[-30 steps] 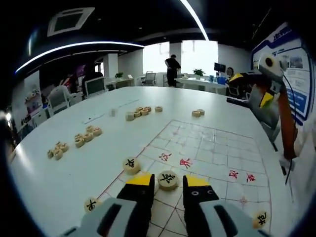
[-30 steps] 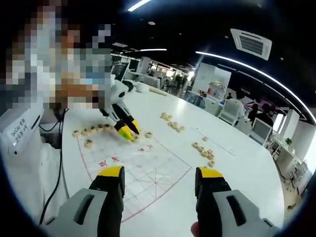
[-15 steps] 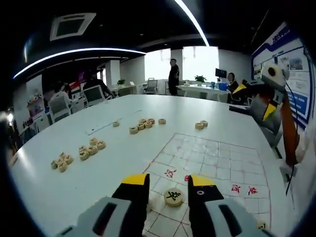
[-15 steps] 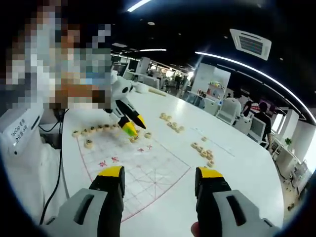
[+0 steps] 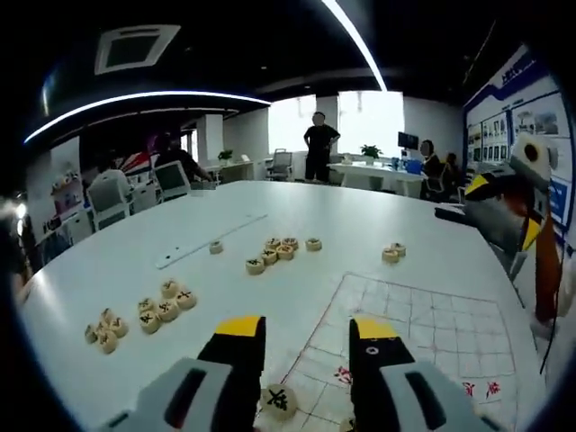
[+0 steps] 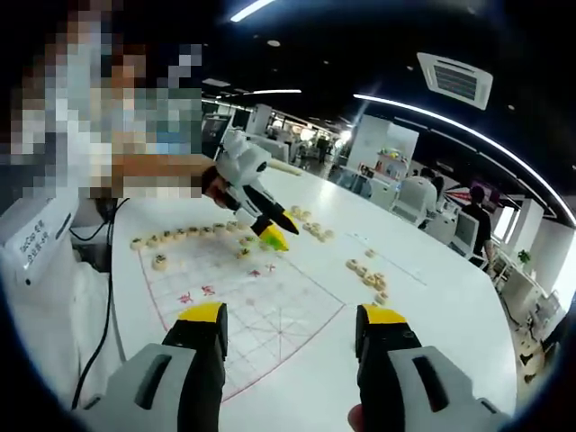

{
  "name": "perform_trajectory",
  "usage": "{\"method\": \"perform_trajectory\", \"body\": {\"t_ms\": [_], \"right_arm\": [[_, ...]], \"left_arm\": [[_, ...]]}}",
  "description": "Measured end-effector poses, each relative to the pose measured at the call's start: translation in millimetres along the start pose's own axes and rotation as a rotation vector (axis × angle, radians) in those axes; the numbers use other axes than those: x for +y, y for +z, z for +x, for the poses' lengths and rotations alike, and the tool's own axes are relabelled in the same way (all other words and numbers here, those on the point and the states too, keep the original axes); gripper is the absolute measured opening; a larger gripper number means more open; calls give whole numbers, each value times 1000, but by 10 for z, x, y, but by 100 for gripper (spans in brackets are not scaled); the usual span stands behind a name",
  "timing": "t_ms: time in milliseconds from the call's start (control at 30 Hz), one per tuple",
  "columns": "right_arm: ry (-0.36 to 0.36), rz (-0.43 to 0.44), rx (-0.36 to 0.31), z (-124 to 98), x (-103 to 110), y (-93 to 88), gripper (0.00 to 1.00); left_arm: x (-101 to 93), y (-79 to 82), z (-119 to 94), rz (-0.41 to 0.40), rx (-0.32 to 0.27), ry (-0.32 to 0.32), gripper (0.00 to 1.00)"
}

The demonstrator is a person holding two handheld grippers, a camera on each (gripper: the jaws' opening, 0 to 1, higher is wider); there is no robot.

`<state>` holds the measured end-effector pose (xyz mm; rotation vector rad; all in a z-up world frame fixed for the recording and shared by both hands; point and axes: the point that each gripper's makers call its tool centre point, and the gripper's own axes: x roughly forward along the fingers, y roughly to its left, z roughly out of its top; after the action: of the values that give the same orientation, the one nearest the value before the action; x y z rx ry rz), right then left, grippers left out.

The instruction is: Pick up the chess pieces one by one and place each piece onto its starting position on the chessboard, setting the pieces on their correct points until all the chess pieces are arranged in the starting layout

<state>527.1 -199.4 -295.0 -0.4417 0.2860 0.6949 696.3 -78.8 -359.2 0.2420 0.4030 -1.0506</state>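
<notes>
The paper chessboard (image 5: 423,324) with red lines lies on the white table (image 5: 108,270), ahead and to the right of my left gripper (image 5: 306,328). That gripper is open, with nothing between its yellow tips. One round wooden piece (image 5: 279,399) lies on the board low between its jaws. Loose pieces sit in groups (image 5: 166,304), (image 5: 281,250) and a pair (image 5: 391,254). In the right gripper view my right gripper (image 6: 292,317) is open over the board (image 6: 243,297). A row of pieces (image 6: 180,236) lines the board's far edge. The left gripper (image 6: 268,236) hovers above that edge.
A thin white strip (image 5: 207,241) and a single piece (image 5: 216,247) lie further out on the table. More loose pieces (image 6: 369,274) sit right of the board. A person's white sleeve (image 6: 54,297) is at its left. People and office desks stand in the background.
My left gripper has risen and drawn away from the piece that lay between its tips, which stays on the board. Seen from the right gripper, it moved right. The right gripper held still.
</notes>
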Motion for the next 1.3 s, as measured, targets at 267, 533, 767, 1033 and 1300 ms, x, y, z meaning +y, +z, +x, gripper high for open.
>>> {"method": "perform_trajectory", "body": {"t_ms": [267, 533, 767, 1033, 1300], "right_arm": [[-4, 2, -3, -10, -19, 9, 58], [-8, 0, -4, -29, -45, 21, 58], [-9, 0, -6, -40, -55, 24, 58], [-27, -2, 0, -61, -80, -1, 58], [-27, 1, -4, -67, -87, -4, 58]], "left_arm": [[223, 86, 349, 4, 22, 25, 39], [488, 179, 891, -18, 24, 51, 40], [691, 136, 1253, -37, 32, 81, 42], [745, 193, 1380, -80, 17, 96, 20], [688, 216, 1224, -60, 33, 91, 20]]}}
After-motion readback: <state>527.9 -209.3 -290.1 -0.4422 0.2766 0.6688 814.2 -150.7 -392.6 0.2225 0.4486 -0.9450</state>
